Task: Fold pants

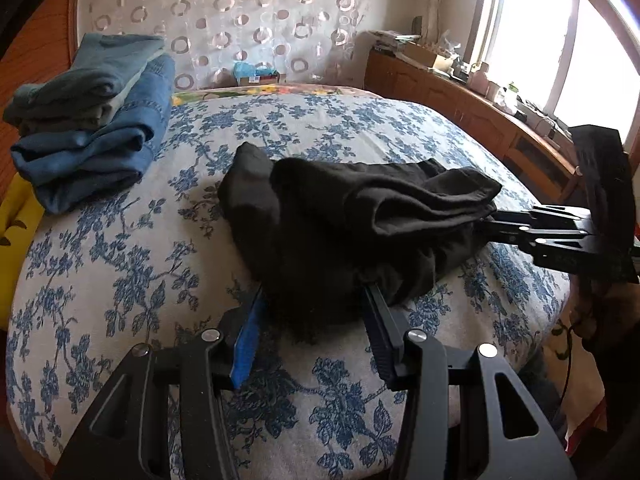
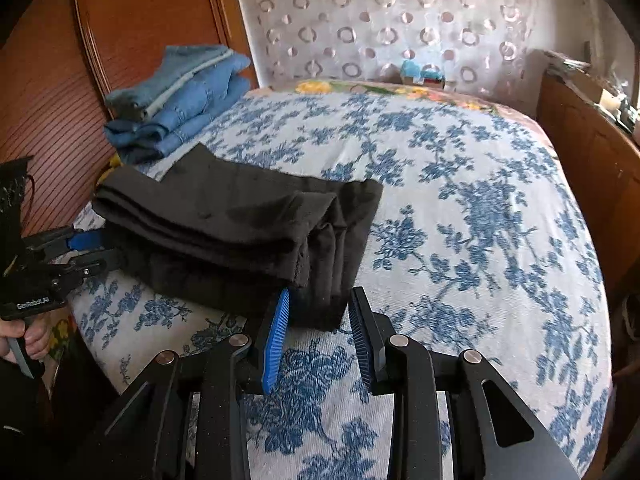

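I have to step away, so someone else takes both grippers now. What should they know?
Left gripper: open, fingers either side of the black pants.
Right gripper: open, straddling the opposite end.
Pants lie folded in a thick bundle on the floral bedspread; folded jeans stack sits behind by the headboard.
Done: the folds. Left, probably: tidy it, perhaps move it to the stack.

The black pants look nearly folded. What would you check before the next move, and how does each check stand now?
1. Black pants folded into a bundle: ok.
2. Left gripper around the bundle's near end: ok; firmly clamped: cannot tell.
3. Right gripper around the other end: ok, jaws apart.
4. Edges lined up: not ok, layers stagger at the right end.
5. Bare bedspread beside the bundle: ok.
6. Stack of jeans apart from the bundle: ok.
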### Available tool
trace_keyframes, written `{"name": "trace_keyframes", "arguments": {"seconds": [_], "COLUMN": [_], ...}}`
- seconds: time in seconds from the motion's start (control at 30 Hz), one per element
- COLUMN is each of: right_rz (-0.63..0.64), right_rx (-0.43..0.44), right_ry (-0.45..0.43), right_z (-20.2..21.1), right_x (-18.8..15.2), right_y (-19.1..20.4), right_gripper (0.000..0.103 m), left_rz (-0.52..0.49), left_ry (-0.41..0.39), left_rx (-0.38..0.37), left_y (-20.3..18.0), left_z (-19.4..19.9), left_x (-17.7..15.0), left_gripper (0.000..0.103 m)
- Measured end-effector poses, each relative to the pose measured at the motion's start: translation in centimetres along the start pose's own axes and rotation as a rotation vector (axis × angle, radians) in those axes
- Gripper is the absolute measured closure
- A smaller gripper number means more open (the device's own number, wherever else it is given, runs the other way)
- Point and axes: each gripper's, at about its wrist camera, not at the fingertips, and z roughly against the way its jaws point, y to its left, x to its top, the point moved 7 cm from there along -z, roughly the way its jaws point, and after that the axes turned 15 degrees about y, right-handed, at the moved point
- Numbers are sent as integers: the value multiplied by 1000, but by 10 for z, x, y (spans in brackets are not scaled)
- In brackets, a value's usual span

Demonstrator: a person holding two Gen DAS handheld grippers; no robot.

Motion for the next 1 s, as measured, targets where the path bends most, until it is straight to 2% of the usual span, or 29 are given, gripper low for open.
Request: {"name": "trace_keyframes", "arguments": {"seconds": [0.17, 0.2, 0.23, 0.27, 0.37, 0.67, 1.0], "right_rz": [-9, -5, 7, 22, 26, 40, 23], "right_rx": [18, 19, 29, 39, 38, 39, 52], "right_ry": [-1, -4, -4, -2, -28, -72, -77], "right_z": [-8, -8, -9, -10, -4, 22, 41], "right_x": [6, 5, 4, 3, 1, -29, -55], "right_y": [-1, 0, 1, 4, -1, 6, 6], "right_gripper": [71, 82, 89, 92, 95, 95, 94], "left_rz": [-15, -12, -12, -7, 8, -9, -29], "left_ry": [8, -1, -6, -8, -25, -50, -14], "left_rx": [25, 23, 18, 17, -6, -48, -80], "left_y": [1, 2, 2, 4, 7, -8, -23], "left_z": [-6, -6, -5, -5, 0, 25, 26], "left_x": [4, 5, 4, 4, 1, -19, -39], "left_gripper": [54, 58, 73, 83, 93, 94, 94]}}
